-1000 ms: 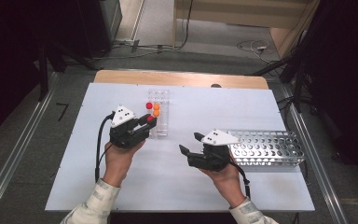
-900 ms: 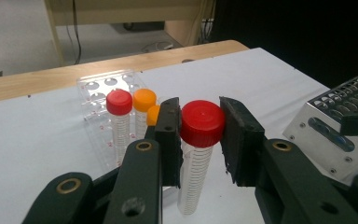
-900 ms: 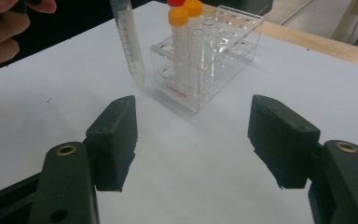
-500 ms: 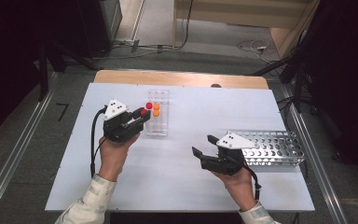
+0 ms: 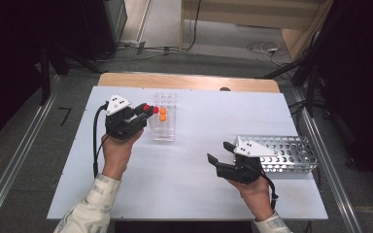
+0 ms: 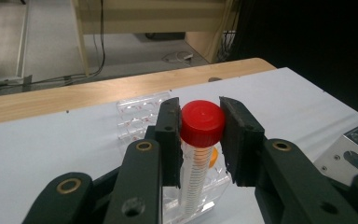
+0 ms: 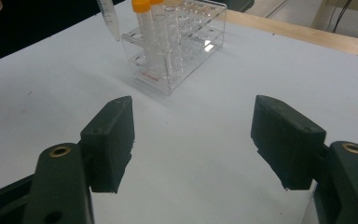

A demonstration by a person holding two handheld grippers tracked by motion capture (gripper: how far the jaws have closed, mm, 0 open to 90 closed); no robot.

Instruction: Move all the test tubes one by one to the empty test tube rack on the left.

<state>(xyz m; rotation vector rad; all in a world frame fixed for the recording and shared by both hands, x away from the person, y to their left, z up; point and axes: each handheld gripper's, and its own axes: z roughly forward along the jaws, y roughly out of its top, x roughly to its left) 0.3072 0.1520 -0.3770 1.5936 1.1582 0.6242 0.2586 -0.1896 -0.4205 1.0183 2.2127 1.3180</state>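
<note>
We clamp the red-capped tube (image 6: 196,140) just under its cap in our left gripper (image 5: 144,110), holding it off the table beside the clear rack (image 5: 164,116) with its two orange-capped tubes (image 5: 162,114), while our right gripper (image 5: 219,153) hangs wide open and empty over bare table near the metal rack (image 5: 284,153).

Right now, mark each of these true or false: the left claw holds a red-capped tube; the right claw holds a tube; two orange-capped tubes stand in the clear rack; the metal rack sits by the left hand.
1. The left claw holds a red-capped tube. True.
2. The right claw holds a tube. False: its jaws stand open with nothing between them.
3. Two orange-capped tubes stand in the clear rack. True.
4. The metal rack sits by the left hand. False: it lies beside the right hand.
</note>
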